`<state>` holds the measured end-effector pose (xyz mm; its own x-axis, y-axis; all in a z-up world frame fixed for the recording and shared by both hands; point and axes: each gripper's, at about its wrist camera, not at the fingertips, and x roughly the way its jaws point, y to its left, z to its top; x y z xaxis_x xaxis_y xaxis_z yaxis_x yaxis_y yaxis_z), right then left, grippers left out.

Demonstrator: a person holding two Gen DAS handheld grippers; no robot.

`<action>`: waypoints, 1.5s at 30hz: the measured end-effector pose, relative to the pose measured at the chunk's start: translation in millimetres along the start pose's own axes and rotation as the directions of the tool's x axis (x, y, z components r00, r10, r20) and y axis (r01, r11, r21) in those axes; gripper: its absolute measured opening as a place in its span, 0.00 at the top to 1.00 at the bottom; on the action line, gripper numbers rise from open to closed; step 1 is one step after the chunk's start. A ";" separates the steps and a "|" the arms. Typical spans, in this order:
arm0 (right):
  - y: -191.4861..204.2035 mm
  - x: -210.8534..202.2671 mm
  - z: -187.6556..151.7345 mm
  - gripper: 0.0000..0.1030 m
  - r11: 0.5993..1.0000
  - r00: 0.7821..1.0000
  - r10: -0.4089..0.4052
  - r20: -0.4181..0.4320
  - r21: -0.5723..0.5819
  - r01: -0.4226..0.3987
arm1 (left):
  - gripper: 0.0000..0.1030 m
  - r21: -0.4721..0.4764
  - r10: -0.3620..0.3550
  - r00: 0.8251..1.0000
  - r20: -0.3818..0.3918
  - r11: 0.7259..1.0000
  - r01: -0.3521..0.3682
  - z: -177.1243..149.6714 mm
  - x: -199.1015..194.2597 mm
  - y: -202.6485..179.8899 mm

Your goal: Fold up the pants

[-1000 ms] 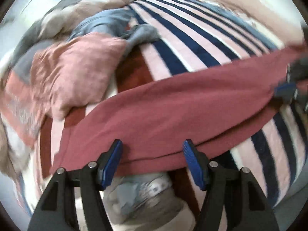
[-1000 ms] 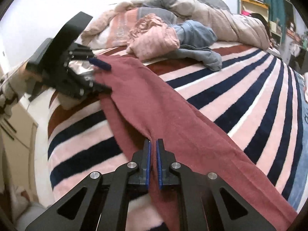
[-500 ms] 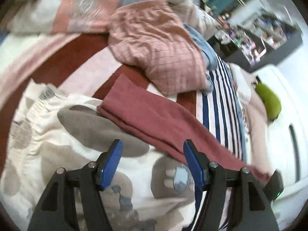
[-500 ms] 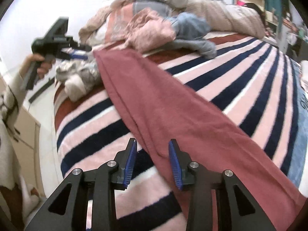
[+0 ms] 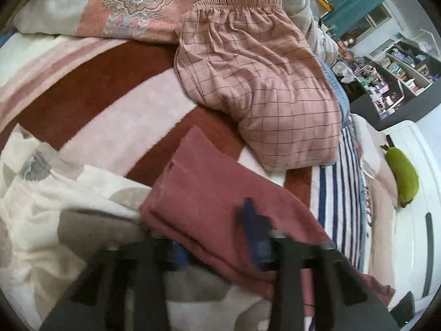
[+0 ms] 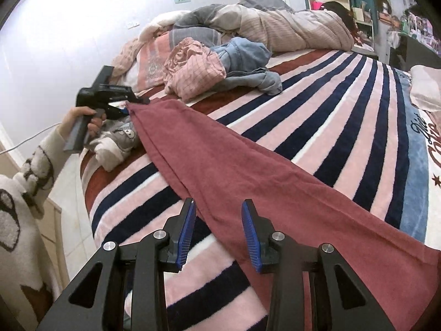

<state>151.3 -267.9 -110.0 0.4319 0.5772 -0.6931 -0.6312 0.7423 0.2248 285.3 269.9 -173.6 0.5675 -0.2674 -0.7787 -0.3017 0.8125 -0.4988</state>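
1. Right gripper [image 6: 217,231]: fingers spread wide, nothing between them, hovering over the near end of the pants [image 6: 248,162]; the cloth's edge runs just past the left blue pad [image 6: 186,230].
2. Left gripper [image 5: 217,237]: badly blurred in its own view. One blue pad [image 5: 253,231] lies over the pants [image 5: 209,201] and the other peeks from beneath the cloth edge, but whether they pinch I cannot tell.
3. The right view settles little more: the left gripper [image 6: 129,107], small and far ahead, has its tips at the far corner of the pants, a hand [image 6: 82,121] on its handle.
4. The pants, dark red, stretch in a long band across the striped blanket [image 6: 344,115], from the left gripper's tips to under and right of the right gripper.
5. Only the left view shows a checked pink garment [image 5: 256,82] ahead of its fingers, a printed cream cloth [image 5: 55,193] to their left, and a green plush [image 5: 402,176] far right.
6. Only the right view shows the whole band, jeans [image 6: 245,63] heaped beyond, and a quilt [image 6: 275,27] at the back.
7. Against half a second ago: the right fingers have opened further, and the left gripper has come down from above onto the pants' corner.
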 end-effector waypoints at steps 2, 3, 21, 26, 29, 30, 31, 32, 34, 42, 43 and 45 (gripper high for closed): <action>1.7 -2.2 -2.9 0.71 1.000 1.000 -0.016 0.007 -0.002 0.016 | 0.94 0.025 0.007 1.000 0.030 1.000 -0.008 0.5 -0.9 -6.4; 2.1 -3.6 -3.6 0.71 1.000 1.000 -0.027 0.011 -0.001 0.027 | 0.95 0.060 0.013 0.998 0.061 0.998 -0.017 0.7 -6.7 -15.6; -26.4 -86.0 -33.7 0.71 0.963 0.966 -0.229 0.118 0.169 0.207 | 0.95 0.641 -0.295 0.955 -0.031 0.727 0.245 -98.9 -47.1 -299.7; -34.8 -114.0 -55.8 0.71 0.955 0.954 -0.261 0.146 0.182 0.233 | 0.95 0.667 -0.309 0.931 -0.194 0.655 0.356 -160.9 8.8 -360.7; -42.5 -123.9 -69.6 0.71 0.948 0.949 -0.277 0.154 0.205 0.244 | 0.95 0.655 -0.261 0.911 -0.320 0.634 0.412 -204.8 58.8 -382.7; -46.6 -126.8 -74.4 0.71 0.944 0.946 -0.284 0.156 0.217 0.248 | 0.95 0.653 -0.241 0.907 -0.347 0.632 0.417 -217.8 69.0 -385.9; -50.0 -128.4 -77.8 0.71 0.941 0.945 -0.288 0.156 0.228 0.249 | 0.95 0.651 -0.206 0.900 -0.383 0.631 0.422 -232.7 83.1 -385.1; -54.6 -129.3 -81.7 0.71 0.938 0.945 -0.288 0.154 0.244 0.246 | 0.94 0.649 -0.191 0.895 -0.403 0.630 0.427 -239.1 90.1 -384.7; -63.1 -128.5 -87.8 0.71 0.932 0.947 -0.287 0.142 0.271 0.242 | 0.84 0.657 -0.142 0.886 -0.442 0.621 0.427 -252.5 104.7 -381.6; -73.4 -106.5 -82.4 0.58 0.920 0.960 -0.245 0.137 0.346 0.185 | 0.37 0.748 -0.188 0.912 -0.365 0.524 0.407 -245.2 39.0 -351.9; -73.3 -101.9 -78.0 0.55 0.918 0.961 -0.233 0.150 0.360 0.167 | 0.35 0.748 -0.202 0.920 -0.335 0.536 0.390 -238.1 29.8 -342.7; -74.4 -91.3 -69.5 0.46 0.905 0.960 -0.230 0.158 0.397 0.151 | 0.35 0.758 -0.204 0.947 -0.247 0.568 0.320 -221.4 14.6 -320.8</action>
<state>114.1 -399.5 -111.0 0.6618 0.4373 -0.6089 -0.2501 0.8945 0.3706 220.7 -109.3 -109.1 0.4103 -0.5470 -0.7297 0.5910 0.7689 -0.2441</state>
